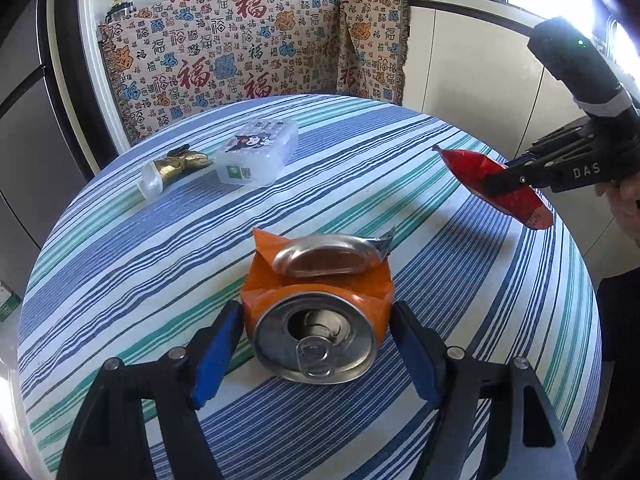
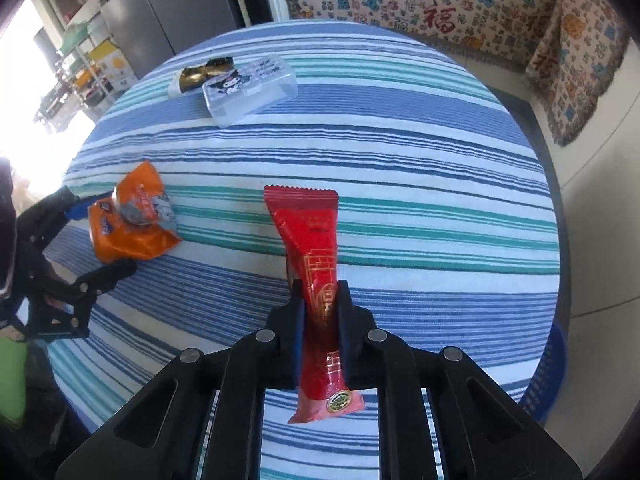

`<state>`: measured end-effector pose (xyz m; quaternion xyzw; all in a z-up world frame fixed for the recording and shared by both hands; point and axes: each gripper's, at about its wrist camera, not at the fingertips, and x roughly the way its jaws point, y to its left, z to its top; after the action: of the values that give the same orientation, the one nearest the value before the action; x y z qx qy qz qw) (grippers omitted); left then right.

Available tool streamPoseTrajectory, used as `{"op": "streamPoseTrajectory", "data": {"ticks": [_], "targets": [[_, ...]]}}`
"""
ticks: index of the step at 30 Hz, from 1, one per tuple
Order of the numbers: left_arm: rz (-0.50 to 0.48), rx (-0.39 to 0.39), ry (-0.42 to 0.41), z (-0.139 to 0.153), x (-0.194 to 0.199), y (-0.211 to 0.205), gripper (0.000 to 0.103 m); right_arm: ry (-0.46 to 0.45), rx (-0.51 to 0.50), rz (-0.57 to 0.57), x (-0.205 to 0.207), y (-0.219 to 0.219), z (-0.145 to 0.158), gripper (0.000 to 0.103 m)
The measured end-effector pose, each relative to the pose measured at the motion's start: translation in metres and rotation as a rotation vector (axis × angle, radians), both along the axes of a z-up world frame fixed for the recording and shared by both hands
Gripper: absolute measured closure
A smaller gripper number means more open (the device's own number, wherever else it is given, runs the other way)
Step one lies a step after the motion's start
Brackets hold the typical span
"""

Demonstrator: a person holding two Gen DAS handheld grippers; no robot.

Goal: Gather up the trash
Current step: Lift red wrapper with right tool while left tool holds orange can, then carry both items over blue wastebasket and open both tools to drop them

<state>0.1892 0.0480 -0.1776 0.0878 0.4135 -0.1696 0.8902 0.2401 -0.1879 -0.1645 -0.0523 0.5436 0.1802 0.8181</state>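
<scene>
A crushed orange drink can (image 1: 318, 312) lies on the striped round table (image 1: 400, 184). My left gripper (image 1: 316, 356) is open, with its blue pads either side of the can, close to it. The can also shows in the right wrist view (image 2: 132, 220), with the left gripper (image 2: 96, 236) around it. My right gripper (image 2: 320, 312) is shut on a long red snack wrapper (image 2: 316, 264) and holds it above the table. In the left wrist view the right gripper (image 1: 500, 178) and the wrapper (image 1: 472, 168) are at the right edge.
A clear plastic box with a cartoon lid (image 1: 256, 152) and a gold-and-white wrapper (image 1: 172, 170) lie at the table's far side. A patterned cloth (image 1: 248, 48) hangs behind. A blue bin rim (image 2: 552, 372) shows beside the table at the right.
</scene>
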Motion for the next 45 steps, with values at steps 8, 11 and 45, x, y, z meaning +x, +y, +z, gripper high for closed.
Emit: {"op": "streamPoseTrajectory", "data": {"ticks": [8,11,45], "targets": [[0.009,-0.064,0.008,0.015,-0.008,-0.037,0.027,-0.013,0.081,-0.053,-0.015,-0.025,0.013,0.091],[-0.010,-0.070,-0.001,0.022,-0.007,-0.058,0.027,-0.021,0.088,-0.086,-0.018,-0.039,0.015,0.091],[-0.292,-0.125,0.141,-0.033,0.065,-0.425,0.027,-0.005,0.151,-0.683,-0.061,-0.360,-0.044,0.091]]}}
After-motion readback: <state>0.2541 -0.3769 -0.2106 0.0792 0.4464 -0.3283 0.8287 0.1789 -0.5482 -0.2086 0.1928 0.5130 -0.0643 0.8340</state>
